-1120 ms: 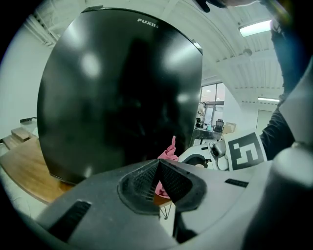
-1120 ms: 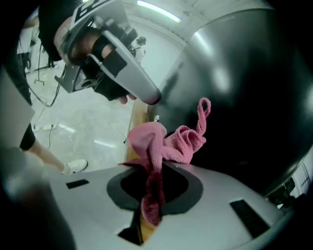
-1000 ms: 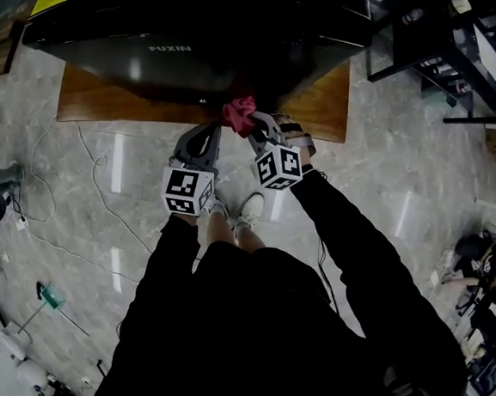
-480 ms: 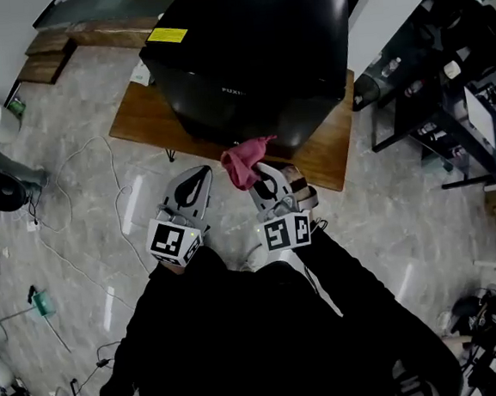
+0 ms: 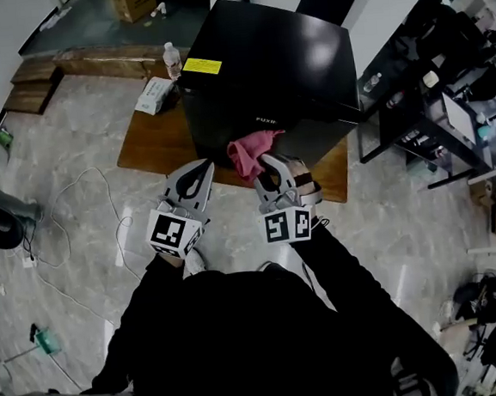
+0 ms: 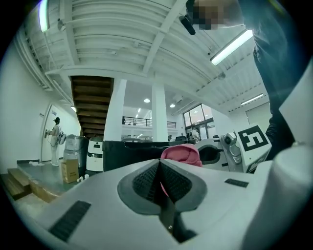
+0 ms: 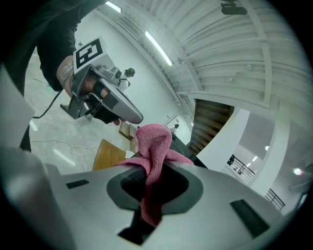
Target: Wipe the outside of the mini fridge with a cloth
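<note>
head view, read from 9 o'clock across to 3 o'clock. a white cable (image 5: pixel 75 195) trails over the grey floor at 9 o'clock. a wooden board (image 5: pixel 152 141) lies on that floor, and the mini fridge (image 5: pixel 271 61) stands on it at 12 o'clock, black, with a yellow label (image 5: pixel 202 66) near the 10 o'clock corner of its top. a water bottle (image 5: pixel 171 60) and a white packet (image 5: pixel 153 93) sit just beside the fridge at its 9 o'clock side.

your left gripper (image 5: pixel 202 165) hangs near the centre, tips toward 12 o'clock, just short of the fridge's near face. in the left gripper view its pads meet along one seam with nothing between them (image 6: pixel 159 163); the pink cloth (image 6: pixel 180 154) shows beyond them at 1 o'clock.

your right gripper (image 5: pixel 266 158) is just beside the left one, at its 3 o'clock. it is clamped on the cloth (image 5: pixel 252 148), which bunches up from the tips toward 12 o'clock and overlaps the fridge's lower front edge; you cannot tell whether it touches the fridge. the right gripper view shows the fabric pinched between the pads (image 7: pixel 154 146), a fold standing above them and a tail hanging below.

a black shelf unit (image 5: pixel 413 109) stands at 3 o'clock of the fridge.
</note>
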The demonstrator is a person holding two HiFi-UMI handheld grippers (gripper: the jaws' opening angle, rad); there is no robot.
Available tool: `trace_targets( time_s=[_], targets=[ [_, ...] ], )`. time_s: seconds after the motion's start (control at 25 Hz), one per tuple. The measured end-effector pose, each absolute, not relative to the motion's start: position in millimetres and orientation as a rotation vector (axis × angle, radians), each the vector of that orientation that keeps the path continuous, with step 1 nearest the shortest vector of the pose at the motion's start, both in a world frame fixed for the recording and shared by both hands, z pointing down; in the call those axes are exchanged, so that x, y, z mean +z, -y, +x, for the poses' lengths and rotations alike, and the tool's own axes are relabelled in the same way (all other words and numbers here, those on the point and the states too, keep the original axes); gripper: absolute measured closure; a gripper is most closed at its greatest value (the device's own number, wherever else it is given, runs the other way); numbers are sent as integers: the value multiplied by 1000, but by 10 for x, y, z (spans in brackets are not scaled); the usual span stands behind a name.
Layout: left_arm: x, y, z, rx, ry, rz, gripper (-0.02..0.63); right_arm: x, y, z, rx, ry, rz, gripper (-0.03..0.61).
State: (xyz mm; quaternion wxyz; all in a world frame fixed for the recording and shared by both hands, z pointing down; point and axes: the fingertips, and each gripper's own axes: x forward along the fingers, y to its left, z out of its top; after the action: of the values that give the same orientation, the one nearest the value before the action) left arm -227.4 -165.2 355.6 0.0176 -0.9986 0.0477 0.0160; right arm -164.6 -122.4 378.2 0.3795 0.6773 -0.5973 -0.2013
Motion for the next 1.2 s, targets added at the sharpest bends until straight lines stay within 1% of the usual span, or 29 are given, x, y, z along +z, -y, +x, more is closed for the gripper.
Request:
trace_targets(
  time_s=[0.28, 0.64, 0.92, 1.2],
  targets=[
    [3488, 2252, -2245, 95, 52, -3097, 609, 3643, 1888, -1669, -499, 1340, 1758, 525],
    [3544, 2637, -2130, 116, 266, -3119, 609, 3705, 2472, -1459, -420, 1156, 1810, 525],
    [4018, 2730, -1973, 49, 313, -3159, 609, 4084, 2476, -1414, -367, 1132, 1795, 526],
    [4920, 2894, -1833, -170, 271, -3220, 609, 4936, 2563, -1384, -225, 1203, 1791, 526]
  ],
)
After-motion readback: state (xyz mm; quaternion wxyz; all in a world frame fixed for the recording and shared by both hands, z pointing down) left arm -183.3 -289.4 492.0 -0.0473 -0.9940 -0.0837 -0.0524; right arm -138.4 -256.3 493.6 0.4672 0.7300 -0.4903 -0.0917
